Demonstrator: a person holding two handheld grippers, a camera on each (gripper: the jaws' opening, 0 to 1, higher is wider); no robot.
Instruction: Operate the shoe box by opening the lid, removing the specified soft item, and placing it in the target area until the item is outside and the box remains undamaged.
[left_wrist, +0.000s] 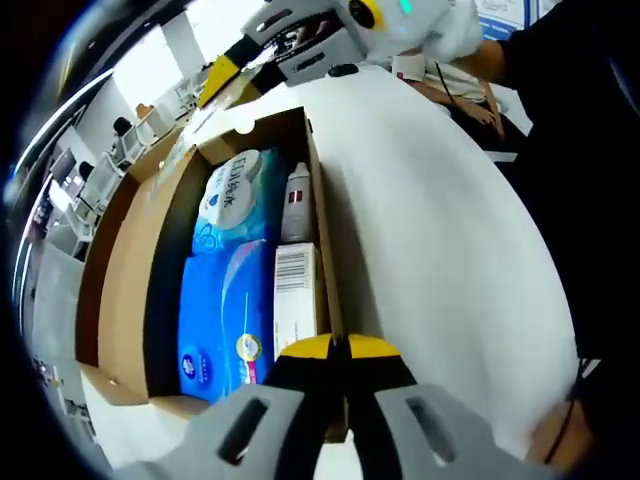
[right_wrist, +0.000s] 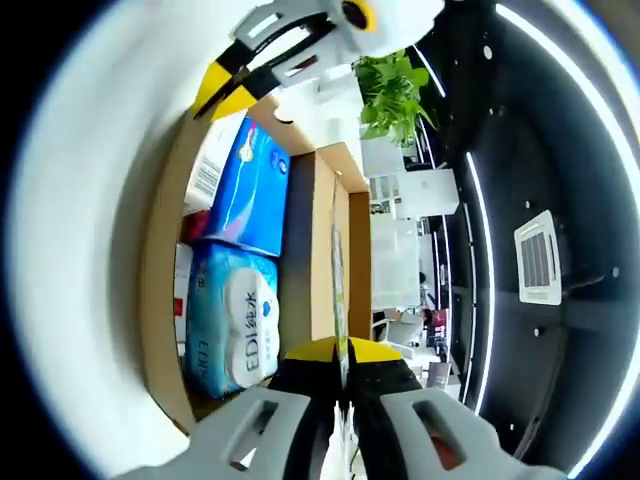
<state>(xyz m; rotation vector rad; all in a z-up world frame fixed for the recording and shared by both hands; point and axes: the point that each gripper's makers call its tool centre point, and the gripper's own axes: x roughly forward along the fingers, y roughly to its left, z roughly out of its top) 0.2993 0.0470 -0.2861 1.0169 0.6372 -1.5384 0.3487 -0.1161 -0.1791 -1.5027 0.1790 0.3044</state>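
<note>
The big white table (left_wrist: 450, 230) holds the open shoe box (left_wrist: 125, 300). Its brown walls stand up and its lid (right_wrist: 312, 250) is swung out to one side.

In the left gripper view, the left gripper (left_wrist: 337, 350) is pinched shut on the box's near wall, the yellow tips pressed on the thin cardboard edge. In the right gripper view, the right gripper (right_wrist: 340, 352) is pinched shut on a thin edge too, most likely the lid's rim, though the picture is bent there and it is hard to be sure.

If either claw pulls hard or twists, the cardboard could tear or fold, and then the box is hurt.

Inside the box lie the soft things: a blue tissue pack (left_wrist: 225, 320) and a light blue wipes pack (left_wrist: 235, 200). They sit snug together, so one may drag the other out.

A white carton (left_wrist: 297, 300) and a little bottle (left_wrist: 296, 205) lie beside them. A bump could knock the bottle over.
</note>
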